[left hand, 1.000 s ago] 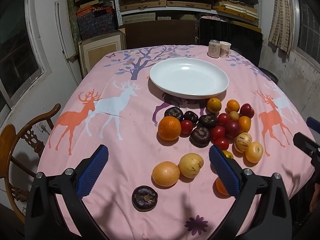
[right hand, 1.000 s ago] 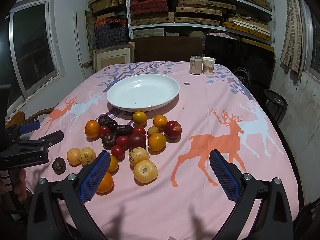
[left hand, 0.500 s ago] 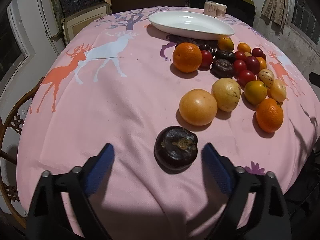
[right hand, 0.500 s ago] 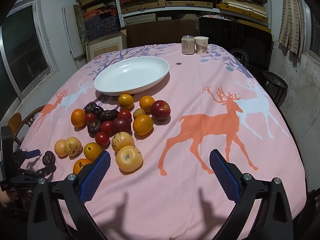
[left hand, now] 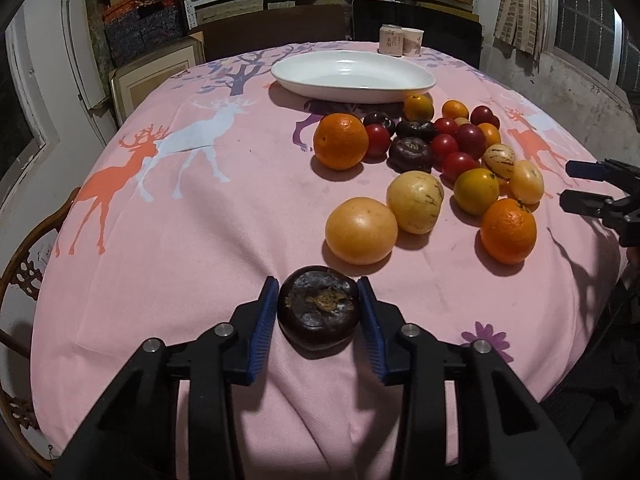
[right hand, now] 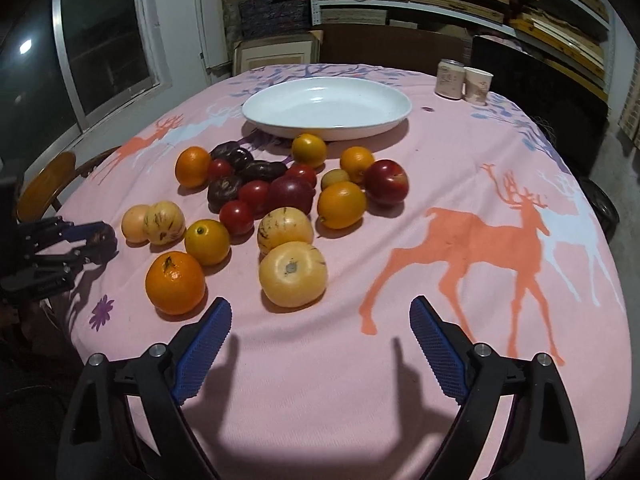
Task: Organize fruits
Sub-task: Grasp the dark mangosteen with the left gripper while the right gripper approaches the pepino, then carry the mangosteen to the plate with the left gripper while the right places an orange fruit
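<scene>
A dark purple round fruit lies on the pink tablecloth, close to its near edge. My left gripper has both blue pads against the fruit's sides, and its jaws are closing on it. The right wrist view shows this grip at far left, with the left gripper around the dark fruit. My right gripper hangs over the bare cloth, its jaws wide and closing slightly with nothing between them. A pale yellow fruit lies just beyond its tips. The white plate stands empty behind the fruit pile.
Several oranges, red tomatoes, dark fruits and striped yellow fruits are heaped between the plate and the near edge. A can and a paper cup stand at the far side. A wooden chair is by the table's left edge.
My left gripper came down and forward to the dark fruit and its jaws narrowed from wide onto it. My right gripper sank toward the cloth, nearer the pale yellow fruit.
</scene>
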Available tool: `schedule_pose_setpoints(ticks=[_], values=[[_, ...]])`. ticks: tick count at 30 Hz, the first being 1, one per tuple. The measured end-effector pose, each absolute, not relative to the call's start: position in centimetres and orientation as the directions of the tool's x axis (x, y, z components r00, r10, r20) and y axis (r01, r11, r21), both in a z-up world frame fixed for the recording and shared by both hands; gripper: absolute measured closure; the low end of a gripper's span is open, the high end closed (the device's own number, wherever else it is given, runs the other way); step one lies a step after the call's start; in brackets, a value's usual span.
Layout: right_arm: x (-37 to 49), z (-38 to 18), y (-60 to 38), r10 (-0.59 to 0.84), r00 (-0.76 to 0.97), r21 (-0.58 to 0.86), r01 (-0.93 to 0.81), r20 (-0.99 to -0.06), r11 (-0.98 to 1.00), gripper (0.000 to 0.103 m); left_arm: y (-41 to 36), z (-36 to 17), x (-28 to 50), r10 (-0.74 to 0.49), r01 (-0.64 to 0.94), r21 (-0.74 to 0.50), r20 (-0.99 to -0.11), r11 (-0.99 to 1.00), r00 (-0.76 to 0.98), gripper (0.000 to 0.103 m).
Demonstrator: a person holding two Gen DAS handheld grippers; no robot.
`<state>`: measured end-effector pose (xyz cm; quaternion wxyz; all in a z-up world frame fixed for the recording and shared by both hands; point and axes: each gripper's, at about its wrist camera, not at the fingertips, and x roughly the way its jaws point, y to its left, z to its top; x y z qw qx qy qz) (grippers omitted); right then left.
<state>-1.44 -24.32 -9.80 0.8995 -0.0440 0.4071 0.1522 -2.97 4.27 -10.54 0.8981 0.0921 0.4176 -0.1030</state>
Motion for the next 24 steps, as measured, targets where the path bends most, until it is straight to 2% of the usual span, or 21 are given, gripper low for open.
schedule_pose_setpoints(ticks=[5, 11, 20, 22, 23, 24], values=[[-0.9, -10.3, -24.0, 0.211, 0.626, 0.022, -0.296, -0.750, 0.955, 0.012, 4.5, -10.3, -3.1, -0.120, 0.248, 0.059, -0.752, 0.967, 0.648, 0.064], [-0.8, -10.3, -24.2, 0.190, 0.627, 0.013, -0.276, -0.755, 0.961, 0.012, 3.6, -11.5, -3.1, -0.081, 0.274, 0.137, -0.749, 0.952, 0.658, 0.063], [-0.3, -10.4, -22.9, 0.224, 0.630, 0.006, -0.328, -0.744, 0.945, 0.012, 4.4, -11.5, -3.0, -0.121, 0.266, 0.075, -0.750, 0.961, 0.651, 0.064], [0.2, -10.5, -22.4, 0.216, 0.633, -0.008, -0.331, -0.743, 0.943, 0.017, 4.4, -11.5, -3.0, -0.122, 0.265, 0.073, -0.749, 0.962, 0.651, 0.065], [0.5, -10.7, -22.2, 0.216, 0.627, -0.009, -0.335, -0.748, 0.942, 0.028, 4.4, -11.5, -3.0, -0.123, 0.264, 0.071, -0.749, 0.962, 0.651, 0.065], [1.0, -11.0, -22.0, 0.214, 0.615, -0.009, -0.338, -0.758, 0.941, 0.046, 4.4, -11.5, -3.0, -0.125, 0.262, 0.068, -0.749, 0.963, 0.650, 0.065]])
